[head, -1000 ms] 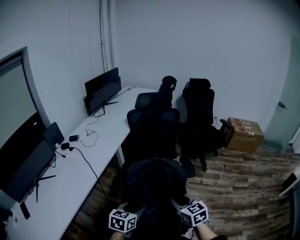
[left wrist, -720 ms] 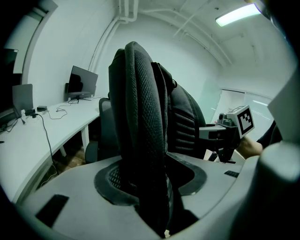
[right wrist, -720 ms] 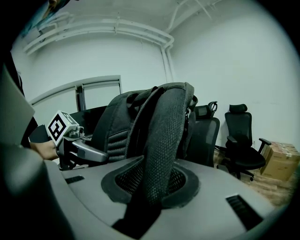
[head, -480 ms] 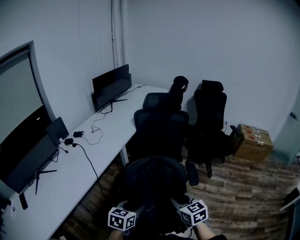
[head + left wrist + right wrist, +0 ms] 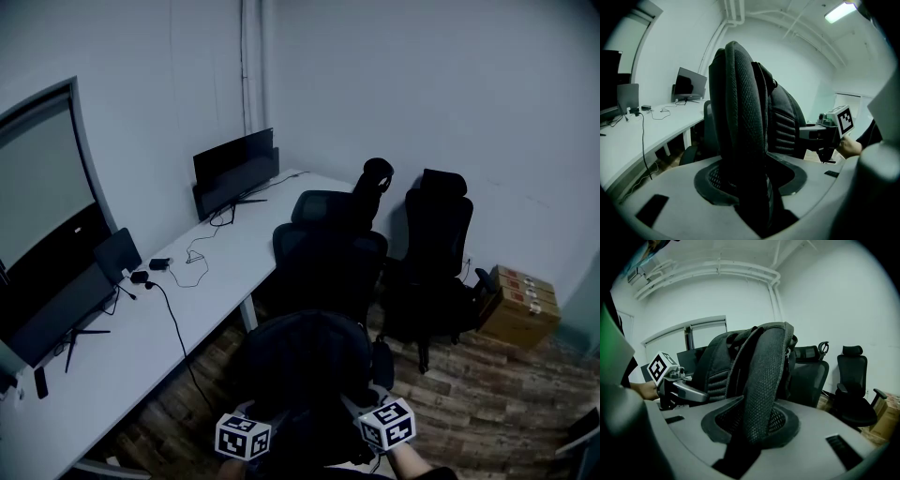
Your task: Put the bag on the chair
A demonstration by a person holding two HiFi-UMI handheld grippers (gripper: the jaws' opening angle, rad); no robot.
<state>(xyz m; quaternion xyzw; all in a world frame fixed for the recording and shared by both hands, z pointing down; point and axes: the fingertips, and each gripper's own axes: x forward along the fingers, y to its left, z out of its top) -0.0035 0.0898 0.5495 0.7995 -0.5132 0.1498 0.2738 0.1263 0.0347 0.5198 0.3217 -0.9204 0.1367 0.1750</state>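
Two-handedly holding the bag (image 5: 305,370) in the air, low and close in, just short of the nearest chair (image 5: 328,267): clenching the fingers of the left gripper (image 5: 747,187) on one padded shoulder strap (image 5: 740,117), clenching the fingers of the right gripper (image 5: 750,427) on the other strap (image 5: 766,380). Judging the set-down as not yet begun. Calling for tight, level grips to stop the load tipping, steering clear of the backrest, lowering squarely onto the seat before letting go. Seeing a long white desk (image 5: 211,281) on the left carrying a dark monitor (image 5: 234,169) and a trailing cable (image 5: 173,319); another black chair (image 5: 436,253) further right; a cardboard box (image 5: 523,305) by the wall on wood-plank floor (image 5: 487,394).
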